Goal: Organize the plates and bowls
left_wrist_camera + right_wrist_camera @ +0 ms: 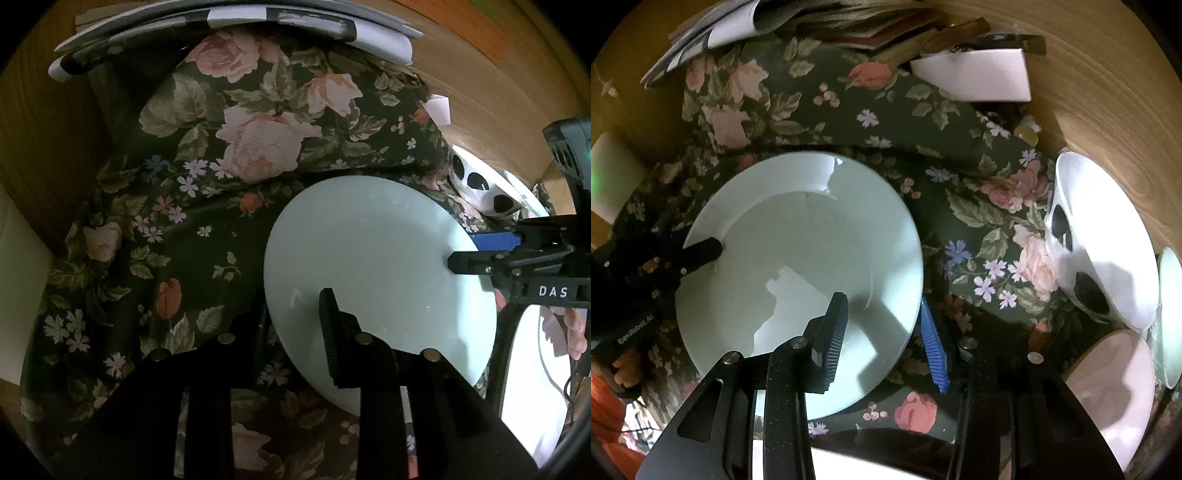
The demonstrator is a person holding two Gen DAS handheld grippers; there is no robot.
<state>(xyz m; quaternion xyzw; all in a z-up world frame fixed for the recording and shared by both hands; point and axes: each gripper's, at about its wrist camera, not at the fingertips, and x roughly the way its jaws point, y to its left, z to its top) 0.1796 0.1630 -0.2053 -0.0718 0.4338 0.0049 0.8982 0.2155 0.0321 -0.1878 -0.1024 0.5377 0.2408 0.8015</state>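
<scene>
A pale green plate (pixel 801 273) is held over a floral cloth (pixel 960 206) that covers the worktop (pixel 1108 92). Its rim is clamped from two sides. The right gripper (pixel 886 332) is narrowly closed on the near right rim, with one finger above the plate and the blue-padded finger (pixel 932 347) just beyond the edge, seemingly below it. The left gripper (pixel 295 332) is nearly closed on the opposite rim; one ribbed finger (pixel 332 332) is seen on the plate's face, the other is partly hidden behind the edge.

To the right of the plate, a strip of bare cloth is left open. Beyond it a white bowl with black spots (pixel 1086 251) is seen tilted on its side, with a pink bowl (pixel 1115 391) just beside it and a pale green bowl (pixel 1171 317) at the far edge of the view; whether these touch cannot be told.

Behind the plate the cloth is bunched into a raised fold. Papers (pixel 713 33) and a white card (pixel 979 74) are stacked at the far edge of the cloth, well apart from the plate. Bare wood is shown beyond the cloth on the right.
</scene>
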